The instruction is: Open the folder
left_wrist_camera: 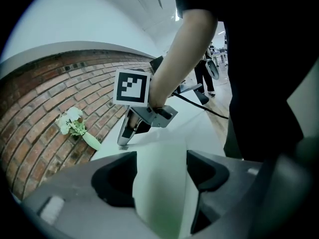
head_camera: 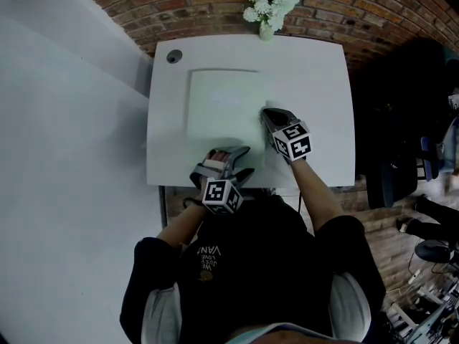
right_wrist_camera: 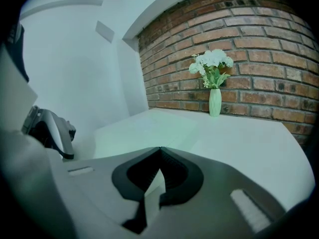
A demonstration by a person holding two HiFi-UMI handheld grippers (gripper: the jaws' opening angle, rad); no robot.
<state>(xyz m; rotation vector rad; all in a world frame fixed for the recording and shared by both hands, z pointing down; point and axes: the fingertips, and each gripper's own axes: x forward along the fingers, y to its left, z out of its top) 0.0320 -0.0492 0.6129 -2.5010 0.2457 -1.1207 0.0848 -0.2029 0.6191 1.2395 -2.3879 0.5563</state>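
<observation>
Left gripper (left_wrist_camera: 161, 156): jaws released, standing wide apart at the near edge of the flat white rectangular folder (head_camera: 222, 102). The folder lies flat on the white square table (head_camera: 315, 84). In the left gripper view a pale surface fills the gap. White on white, so we cannot tell cover from tabletop there.

Right gripper (right_wrist_camera: 159, 151): jaws clenched, tips meeting, at the folder's right edge. A white sliver shows in the hollow behind the tips, and we cannot make out what it is. Only the left gripper view shows this tip touching down on the white surface.

The pale green vase of white flowers (head_camera: 266, 29) stands at the table's far edge, by the red brick wall (head_camera: 179, 6).
</observation>
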